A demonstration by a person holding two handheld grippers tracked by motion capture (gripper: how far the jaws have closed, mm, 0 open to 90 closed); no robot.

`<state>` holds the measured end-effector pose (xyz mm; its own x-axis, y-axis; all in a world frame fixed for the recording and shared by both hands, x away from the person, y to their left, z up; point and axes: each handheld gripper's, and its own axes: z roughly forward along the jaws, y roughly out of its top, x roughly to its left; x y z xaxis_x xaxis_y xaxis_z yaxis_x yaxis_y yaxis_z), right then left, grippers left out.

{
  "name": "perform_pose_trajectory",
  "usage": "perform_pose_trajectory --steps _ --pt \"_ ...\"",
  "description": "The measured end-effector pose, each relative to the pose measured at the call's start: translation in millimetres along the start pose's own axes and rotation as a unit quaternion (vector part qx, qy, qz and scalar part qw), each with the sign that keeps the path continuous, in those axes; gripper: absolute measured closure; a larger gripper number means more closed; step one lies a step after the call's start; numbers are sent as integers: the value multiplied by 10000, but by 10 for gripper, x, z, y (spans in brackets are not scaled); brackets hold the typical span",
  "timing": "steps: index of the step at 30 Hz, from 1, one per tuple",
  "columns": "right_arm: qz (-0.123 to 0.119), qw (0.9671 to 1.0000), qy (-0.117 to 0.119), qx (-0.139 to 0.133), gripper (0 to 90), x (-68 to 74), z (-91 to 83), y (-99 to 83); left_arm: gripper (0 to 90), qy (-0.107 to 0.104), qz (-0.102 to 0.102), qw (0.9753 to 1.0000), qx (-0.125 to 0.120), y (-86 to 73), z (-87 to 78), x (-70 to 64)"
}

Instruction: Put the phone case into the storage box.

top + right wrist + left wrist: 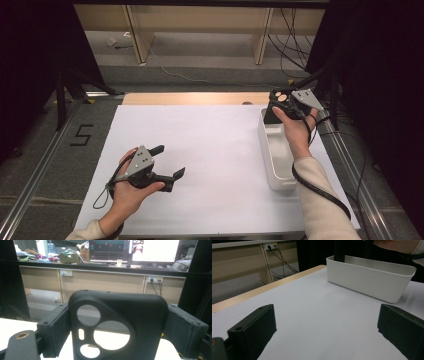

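Note:
A black phone case with round camera cut-outs stands upright between the jaws of my right gripper, which is shut on its two sides. In the high view that right gripper holds the case over the far end of a white plastic bin. In the left gripper view the case's lower end drops behind the rim of the bin. My left gripper rests low over the white table sheet at the front left. It is open, and nothing lies between the left gripper's jaws.
The bin lies lengthwise along the sheet's right edge. A wooden strip borders the sheet's far side. Metal rails run down both sides of the table. A "5" mark sits on the grey surface to the left. Cables hang at the back.

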<state>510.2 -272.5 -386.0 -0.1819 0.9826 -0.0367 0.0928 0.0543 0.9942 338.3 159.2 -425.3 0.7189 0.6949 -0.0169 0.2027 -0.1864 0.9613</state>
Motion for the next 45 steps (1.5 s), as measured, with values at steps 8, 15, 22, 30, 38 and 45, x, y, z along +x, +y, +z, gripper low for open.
perform_pose_trajectory --steps 8,15,22,30,38,45 --pt "-17 10000 -15 77 155 -3 14 -15 15 5 5 10000 -10 5 -2 -2" --pt "-23 9999 -28 147 155 -17 39 -42 15 3 -7 10000 -14 4 -2 1" --pt "-67 9998 -17 210 154 -17 62 -47 15 0 -8 10000 -11 3 -2 1" --pt "-31 9996 -21 266 154 -19 91 -53 15 -6 -7 10000 -12 3 0 2" --pt "-29 9995 -30 321 154 -20 122 -64 15 -6 -13 10000 -16 3 -1 3" --pt "-35 9993 -32 361 154 -18 138 -66 15 -3 -17 10000 -19 4 -3 1"
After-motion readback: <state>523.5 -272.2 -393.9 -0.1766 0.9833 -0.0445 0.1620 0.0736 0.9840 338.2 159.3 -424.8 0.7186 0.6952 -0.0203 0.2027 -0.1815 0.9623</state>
